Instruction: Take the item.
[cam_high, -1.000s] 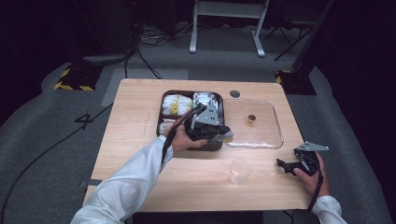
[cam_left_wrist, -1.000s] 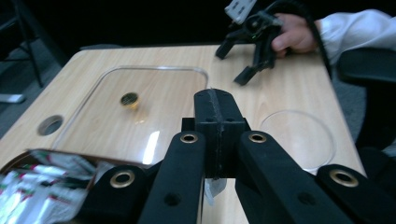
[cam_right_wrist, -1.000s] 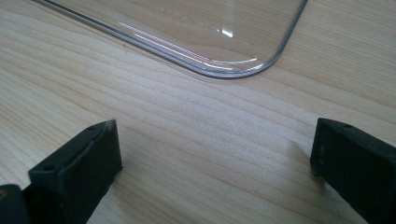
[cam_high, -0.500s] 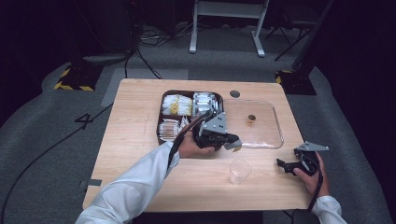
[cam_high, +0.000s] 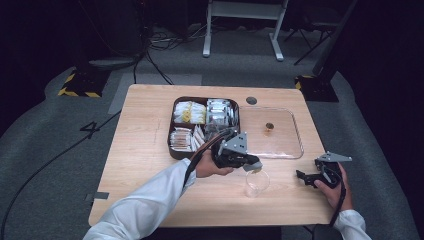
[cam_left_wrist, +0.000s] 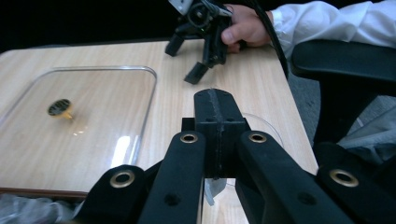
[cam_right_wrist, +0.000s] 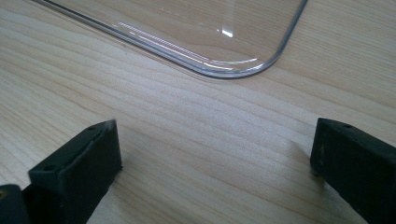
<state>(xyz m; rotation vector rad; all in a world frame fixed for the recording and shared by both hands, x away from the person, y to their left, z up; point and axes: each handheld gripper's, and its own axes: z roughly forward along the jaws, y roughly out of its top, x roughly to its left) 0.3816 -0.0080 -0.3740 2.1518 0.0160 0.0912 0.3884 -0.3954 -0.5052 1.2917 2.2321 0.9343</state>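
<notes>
- Grip: found the left gripper (cam_high: 253, 168) pressed fully shut, with a small pale sachet (cam_high: 256, 171) pinched at its tip, by the look of it from the high view; in the left gripper view saw a scrap of it hanging under the closed jaws.
- Saw the sachet hanging just above the mouth of the clear cup (cam_high: 257, 183), which stood on the bare table (cam_high: 150, 190) just in front of the clear tray (cam_high: 296, 150) and to the right of the brown compartment box (cam_high: 172, 146).
- Found the right gripper (cam_high: 306, 178) resting on the table well to the right of the cup, jaws wide apart and holding nothing, pointed at the tray's rounded corner in its own view.
- Judged the step in hand to be dropping the sachet into the cup.
- Judged it best to centre the tip over the cup's mouth first, not over the rim.
- Would have lowered until the sachet's bottom edge sat inside the rim before letting go, since a light cup tips easily.
- Would have opened slowly and lifted straight up, without brushing the cup wall.
- Could have brought the free gripper in to steady the cup.
</notes>
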